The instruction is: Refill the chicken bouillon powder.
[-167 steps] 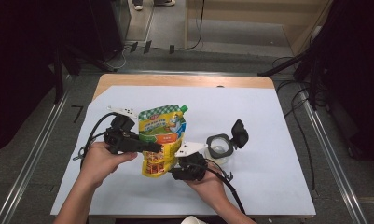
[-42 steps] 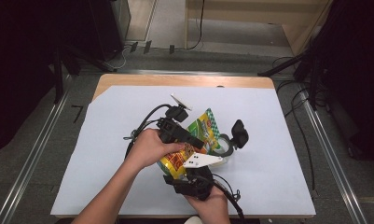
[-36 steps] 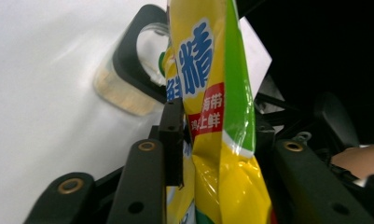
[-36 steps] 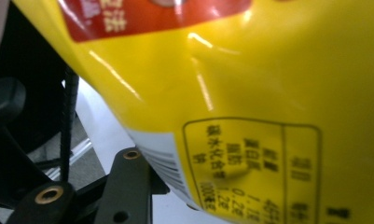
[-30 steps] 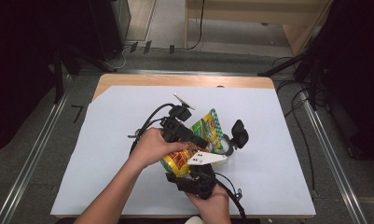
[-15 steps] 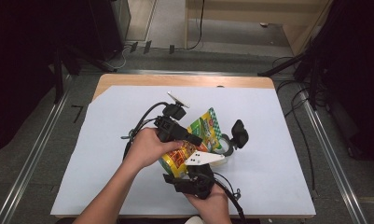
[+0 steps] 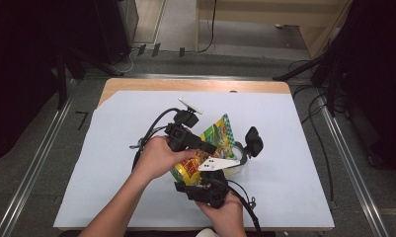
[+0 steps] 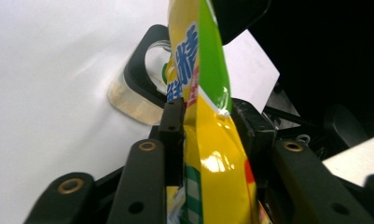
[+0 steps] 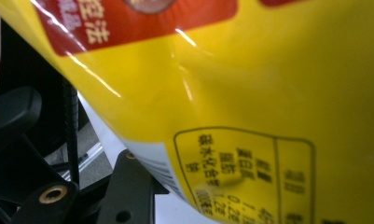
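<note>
A yellow and green pouch (image 7: 218, 134) is held off the table, tilted, with its green top end over a clear container (image 7: 238, 161) whose black flip lid (image 7: 254, 141) stands open. My left gripper (image 7: 209, 148) is shut on the pouch near its top; in the left gripper view both jaws press the pouch (image 8: 212, 140), with the container (image 8: 133, 93) just beyond. My right gripper (image 7: 193, 182) holds the pouch's lower end from below. In the right gripper view the pouch's yellow back (image 9: 250, 116) covers one jaw, and one black finger (image 9: 128, 186) shows under it.
A white sheet (image 7: 294, 148) covers the wooden table (image 7: 136, 85). Cables trail from both grippers across the sheet. Metal rails run along the floor on both sides, with dark equipment beyond the far edge.
5.6 s ago the pouch stood between the grippers left of the container. It has since moved right and tipped over the container. Over the last second the hands barely shift.
</note>
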Available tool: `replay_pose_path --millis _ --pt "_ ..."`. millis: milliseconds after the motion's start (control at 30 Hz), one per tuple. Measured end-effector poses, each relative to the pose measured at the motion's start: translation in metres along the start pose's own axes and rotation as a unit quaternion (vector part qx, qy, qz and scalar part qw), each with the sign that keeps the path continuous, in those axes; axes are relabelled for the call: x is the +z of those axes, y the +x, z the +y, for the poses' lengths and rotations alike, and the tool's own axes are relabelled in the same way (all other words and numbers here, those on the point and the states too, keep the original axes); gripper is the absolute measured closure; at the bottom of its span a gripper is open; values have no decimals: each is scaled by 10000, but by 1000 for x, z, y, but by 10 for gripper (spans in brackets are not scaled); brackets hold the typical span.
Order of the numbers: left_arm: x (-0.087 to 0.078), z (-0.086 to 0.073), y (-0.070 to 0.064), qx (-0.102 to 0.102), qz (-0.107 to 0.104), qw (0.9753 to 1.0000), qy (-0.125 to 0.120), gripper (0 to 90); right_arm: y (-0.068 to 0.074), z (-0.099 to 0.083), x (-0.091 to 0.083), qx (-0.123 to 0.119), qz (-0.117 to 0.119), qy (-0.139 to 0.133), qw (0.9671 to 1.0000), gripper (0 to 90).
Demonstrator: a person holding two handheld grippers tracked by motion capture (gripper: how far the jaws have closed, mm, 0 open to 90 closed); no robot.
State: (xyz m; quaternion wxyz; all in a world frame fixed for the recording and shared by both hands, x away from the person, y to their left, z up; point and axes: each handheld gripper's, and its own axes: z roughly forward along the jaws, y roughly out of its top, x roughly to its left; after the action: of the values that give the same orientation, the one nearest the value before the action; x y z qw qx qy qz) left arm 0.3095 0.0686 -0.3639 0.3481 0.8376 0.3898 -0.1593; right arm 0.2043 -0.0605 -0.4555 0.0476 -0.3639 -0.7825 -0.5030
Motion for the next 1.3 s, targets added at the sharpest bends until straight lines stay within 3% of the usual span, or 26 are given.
replay_pose_path --millis 167,267,300,333,367,433,633,733,900,1033,1100,1167,1300 --pt "-3 -2 1 -108 -24 9999 20 660 1 1 -1 93 124 -71 9999 642" --pt "-2 -1 3 -209 94 9997 56 728 4 1 1 -79 61 -43 9999 614" --pt "-2 -1 4 -173 135 9998 -30 691 7 1 2 -132 94 -38 9999 611" --pt "-2 -1 5 -237 -7 9997 -48 631 10 1 3 -239 124 -56 9996 596" --pt "-3 -1 6 -264 -117 9996 -32 653 12 2 3 -296 42 -49 9995 594" --pt "-4 -2 6 -266 -102 9995 -110 660 12 2 2 -385 -9 -78 9992 608" --pt "4 -1 5 -95 -38 9999 7 657 7 0 2 -136 30 -10 9999 627" --pt "3 -1 5 -49 -22 10000 14 653 6 0 2 -124 -1 -4 9999 628" --pt "-4 -2 8 -265 -87 9994 184 616 4 0 1 59 96 -38 9999 630" --pt "-5 -2 7 -268 28 9994 209 676 5 3 1 64 91 -45 9999 628" --pt "-3 -2 5 -204 106 9996 169 700 5 3 3 37 102 -1 9999 605" --pt "-3 -1 4 -188 128 9997 32 710 3 4 3 165 254 -9 9995 596" --pt "-2 0 5 -180 121 9998 -12 709 1 6 3 124 209 -5 9997 617"
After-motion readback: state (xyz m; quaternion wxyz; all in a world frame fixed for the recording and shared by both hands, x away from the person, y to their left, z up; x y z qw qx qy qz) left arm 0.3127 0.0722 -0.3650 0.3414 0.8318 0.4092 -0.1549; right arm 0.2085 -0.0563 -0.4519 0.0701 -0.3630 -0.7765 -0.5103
